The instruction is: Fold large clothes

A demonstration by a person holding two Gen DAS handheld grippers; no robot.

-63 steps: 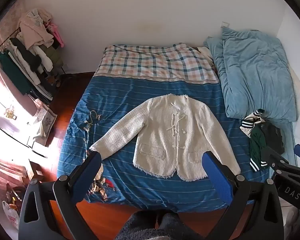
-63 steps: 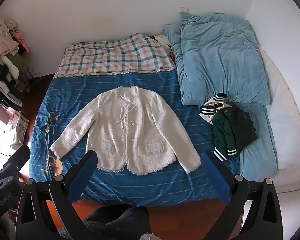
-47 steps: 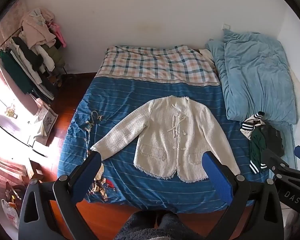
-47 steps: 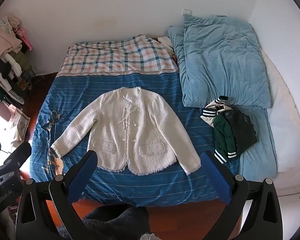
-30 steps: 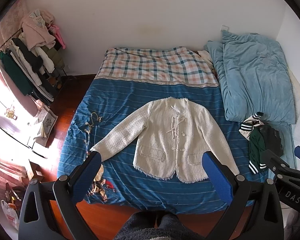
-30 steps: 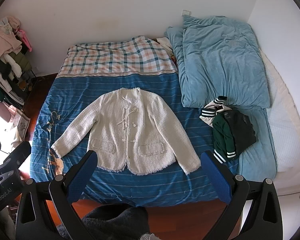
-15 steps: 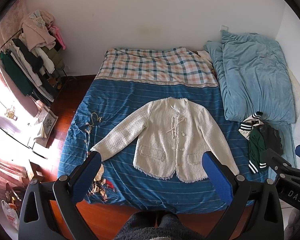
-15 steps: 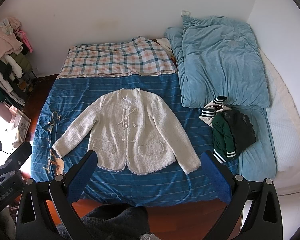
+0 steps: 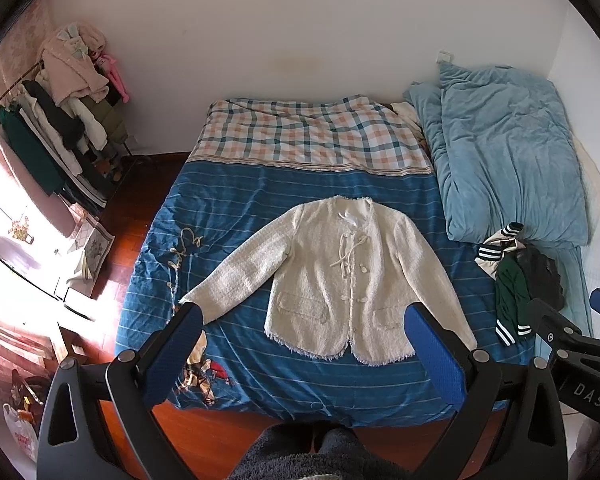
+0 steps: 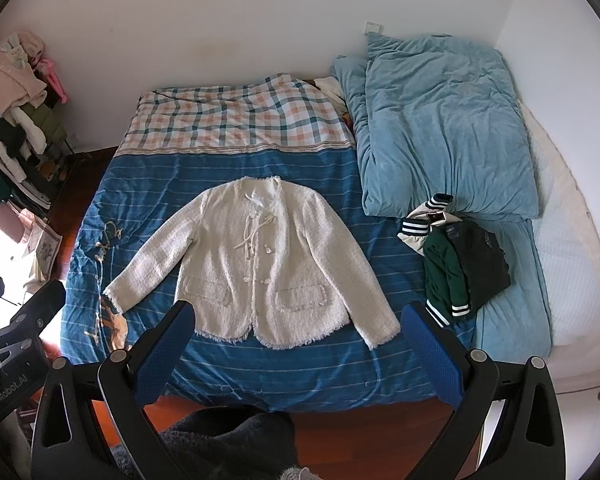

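Observation:
A cream tweed jacket [image 9: 340, 276] lies flat and face up on the blue striped bedspread [image 9: 236, 200], its left sleeve spread out toward the bed's left side, its right sleeve along its body. It also shows in the right wrist view [image 10: 260, 260]. My left gripper [image 9: 304, 320] is open and empty, held above the bed's near edge. My right gripper [image 10: 298, 320] is open and empty too, at the same height, and shows at the right edge of the left wrist view [image 9: 568, 332].
A light blue duvet [image 10: 440, 128] is heaped at the right of the bed. A dark green and black jacket [image 10: 460, 264] lies bunched below it. A plaid cover [image 10: 236, 120] lies at the far end. A clothes rack [image 9: 56, 132] stands at the left by the wooden floor [image 9: 136, 192].
Both grippers stayed open and nearly still, with only a slight drift of the views. The jacket has not moved.

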